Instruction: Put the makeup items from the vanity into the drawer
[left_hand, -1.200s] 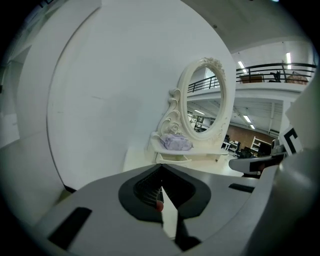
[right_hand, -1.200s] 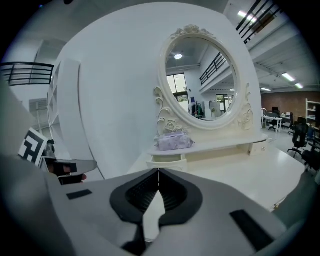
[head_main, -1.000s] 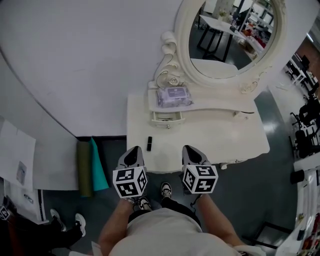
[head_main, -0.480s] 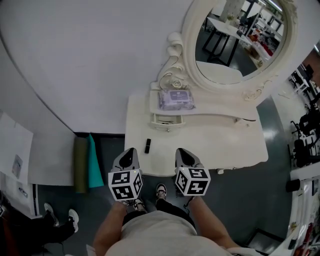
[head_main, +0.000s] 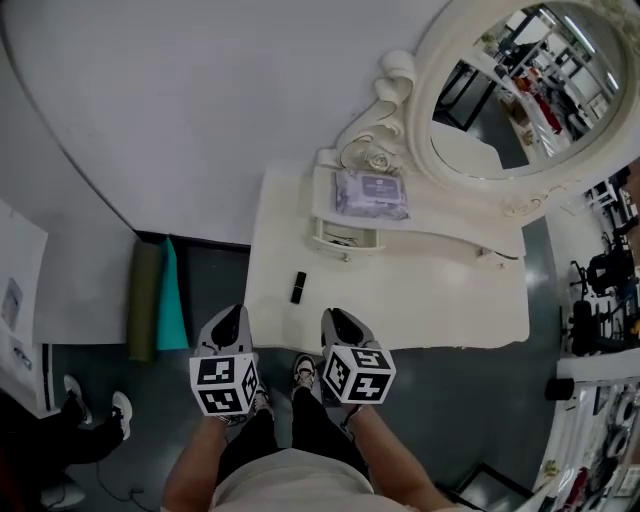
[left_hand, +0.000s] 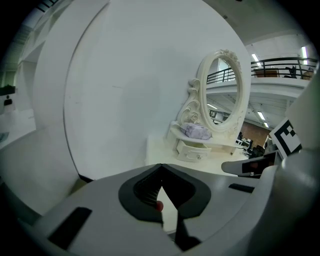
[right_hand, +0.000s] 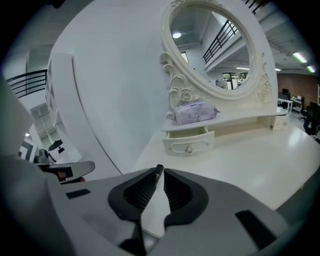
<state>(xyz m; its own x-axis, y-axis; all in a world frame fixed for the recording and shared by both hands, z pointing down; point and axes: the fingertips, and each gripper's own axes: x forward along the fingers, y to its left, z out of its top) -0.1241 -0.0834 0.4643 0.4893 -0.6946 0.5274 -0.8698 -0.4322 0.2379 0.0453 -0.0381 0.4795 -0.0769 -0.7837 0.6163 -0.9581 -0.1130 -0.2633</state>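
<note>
Approach step; nothing stowed yet. Vanity surface (head_main: 430, 295). Left gripper (head_main: 231, 314): fingers pressed together, empty. Right gripper (head_main: 336, 318): fingers have just been opening to a narrow slit, nothing between them. Small drawer (head_main: 345, 240) stands ajar below the shelf. 1 black tube (head_main: 298, 287), probably a lipstick, lies on the surface ahead of both grippers, untouched. The next move calls for wider fingers set astride the tube.

The left gripper (head_main: 231, 314) and the right gripper (head_main: 337, 320) are held side by side in front of the body, forearms bare, both tilted downward. The left jaws meet at their tips. The right jaws have just been opening to a slit and grip nothing.
</note>
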